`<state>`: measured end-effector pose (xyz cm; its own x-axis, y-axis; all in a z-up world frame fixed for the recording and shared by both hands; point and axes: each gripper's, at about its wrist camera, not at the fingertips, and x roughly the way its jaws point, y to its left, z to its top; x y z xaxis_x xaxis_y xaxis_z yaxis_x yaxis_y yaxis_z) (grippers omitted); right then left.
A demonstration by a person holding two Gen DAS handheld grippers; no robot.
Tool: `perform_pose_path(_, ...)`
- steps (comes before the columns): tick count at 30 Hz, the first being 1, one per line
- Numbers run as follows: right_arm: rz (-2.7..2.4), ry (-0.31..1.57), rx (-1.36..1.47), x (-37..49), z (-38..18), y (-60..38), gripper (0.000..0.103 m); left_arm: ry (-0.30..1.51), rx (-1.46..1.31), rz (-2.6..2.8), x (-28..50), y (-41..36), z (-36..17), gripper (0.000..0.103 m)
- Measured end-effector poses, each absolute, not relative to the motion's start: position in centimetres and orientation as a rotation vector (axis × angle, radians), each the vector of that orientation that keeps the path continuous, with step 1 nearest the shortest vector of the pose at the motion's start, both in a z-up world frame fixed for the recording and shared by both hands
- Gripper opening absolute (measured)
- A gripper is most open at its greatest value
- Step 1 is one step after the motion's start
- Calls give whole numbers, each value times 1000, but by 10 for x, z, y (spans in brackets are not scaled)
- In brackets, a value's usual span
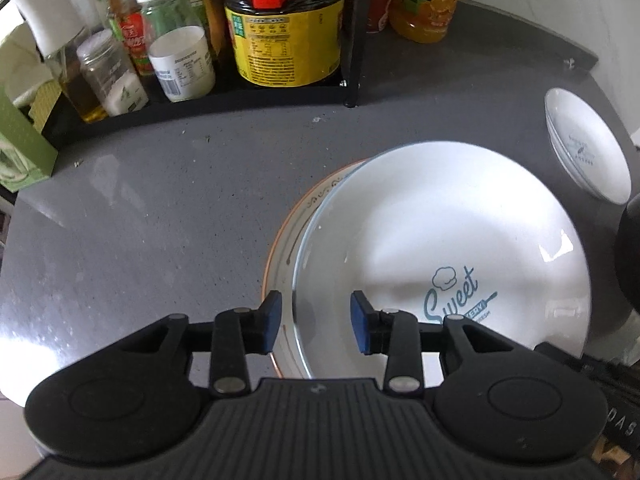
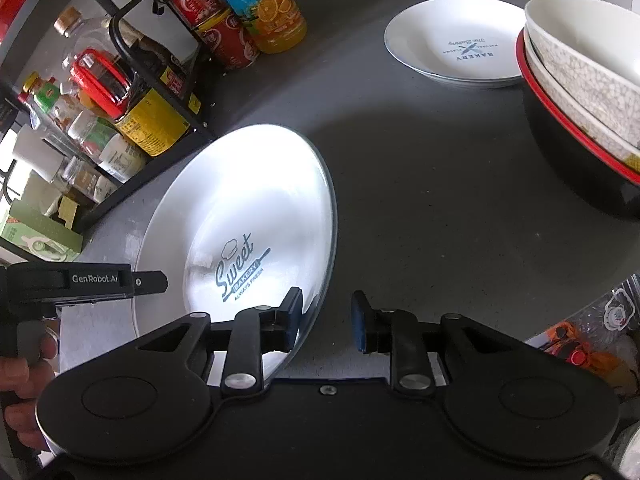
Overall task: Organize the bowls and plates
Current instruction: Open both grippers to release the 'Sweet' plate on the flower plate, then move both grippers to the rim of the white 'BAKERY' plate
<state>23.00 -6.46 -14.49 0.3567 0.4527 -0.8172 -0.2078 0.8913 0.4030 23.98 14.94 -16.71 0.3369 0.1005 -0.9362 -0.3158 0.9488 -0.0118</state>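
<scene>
A white "Sweet Bakery" plate [image 1: 440, 248] lies on a larger plate with an orange rim [image 1: 286, 236] on the grey counter [image 1: 160, 220]. My left gripper [image 1: 316, 322] is open, its jaws either side of the white plate's near left rim. My right gripper [image 2: 326, 320] is open over the same plate's [image 2: 244, 216] near right rim. A smaller white bakery plate [image 2: 456, 46] lies at the far right, also in the left wrist view [image 1: 586, 146]. Stacked patterned bowls [image 2: 588, 64] sit in a black red-rimmed bowl [image 2: 576, 152].
A black rack [image 1: 352, 40] with sauce bottles, jars and cans stands at the back left. An orange juice bottle [image 2: 264, 4] stands beside it. A green box [image 1: 20, 148] is at the far left. The left gripper's body [image 2: 80, 282] shows at the right view's left edge.
</scene>
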Motion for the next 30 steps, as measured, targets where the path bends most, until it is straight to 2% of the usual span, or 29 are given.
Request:
perform_pose_path(21, 450, 1143, 239, 241, -158, -54, 26, 1269, -183, 262, 250, 154, -166, 33)
perform_pose_path(24, 454, 1142, 253, 242, -160, -56, 26, 1309, -67, 370, 250, 151, -166, 39)
perform_pose_path(30, 450, 1140, 249, 241, -160, -57, 30, 1299, -152, 344, 244, 168, -170, 44)
